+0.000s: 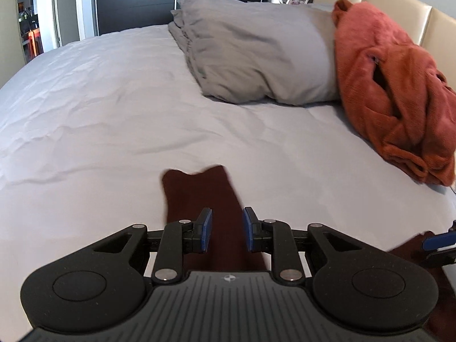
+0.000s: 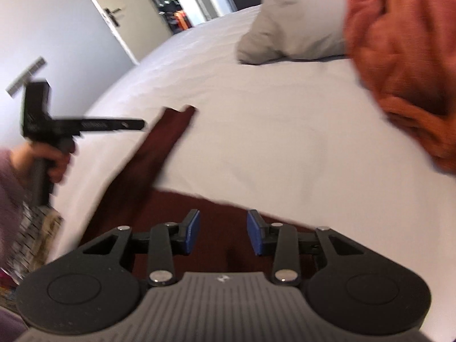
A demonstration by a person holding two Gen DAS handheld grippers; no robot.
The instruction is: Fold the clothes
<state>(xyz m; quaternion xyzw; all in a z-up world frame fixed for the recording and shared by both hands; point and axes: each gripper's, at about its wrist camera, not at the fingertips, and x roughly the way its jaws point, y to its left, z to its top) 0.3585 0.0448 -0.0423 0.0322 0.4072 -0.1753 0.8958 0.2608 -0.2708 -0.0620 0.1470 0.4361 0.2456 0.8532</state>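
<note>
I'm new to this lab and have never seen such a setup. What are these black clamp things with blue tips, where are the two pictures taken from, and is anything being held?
They are hand-held two-finger grippers, one in each of a person's hands, each carrying a forward-looking camera. One picture looks along the left gripper, the other along the right gripper. On the white bed lie a dark maroon garment, a grey pillow and an orange blanket. Both grippers are open above the garment, holding nothing.
</note>
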